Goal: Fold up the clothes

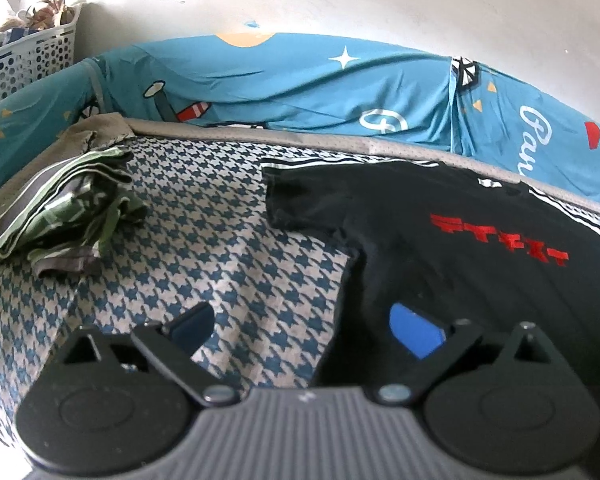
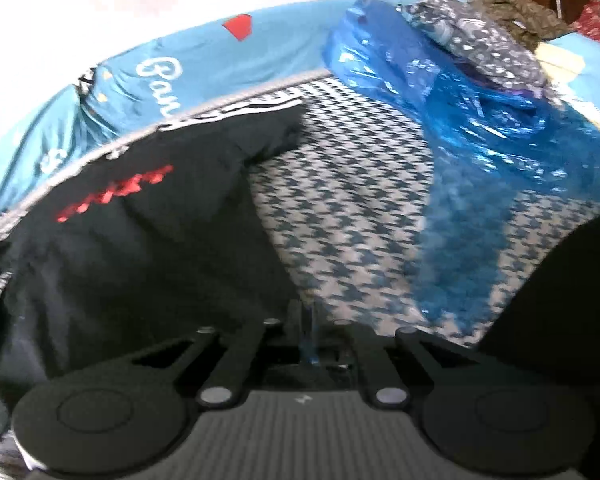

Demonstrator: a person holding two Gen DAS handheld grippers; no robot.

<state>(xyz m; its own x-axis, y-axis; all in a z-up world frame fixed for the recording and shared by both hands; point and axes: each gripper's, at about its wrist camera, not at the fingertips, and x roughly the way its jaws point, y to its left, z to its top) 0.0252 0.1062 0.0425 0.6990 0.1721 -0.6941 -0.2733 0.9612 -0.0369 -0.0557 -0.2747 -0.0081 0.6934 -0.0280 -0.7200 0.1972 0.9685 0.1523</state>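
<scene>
Spread wide, my left fingers [image 1: 304,328] hover empty over the near edge of the black T-shirt [image 1: 460,248], lying flat and unfolded on the houndstooth bed cover [image 1: 204,240]. My right fingers [image 2: 309,344] are clenched, perhaps pinching its hem; blur hides that. 1 folded green garment [image 1: 72,216] sits aside; this shirt remains.

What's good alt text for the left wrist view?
Open left gripper hovers over the edge of a black T-shirt spread on a houndstooth sheet. A folded green garment lies left; a white basket stands behind.
</scene>
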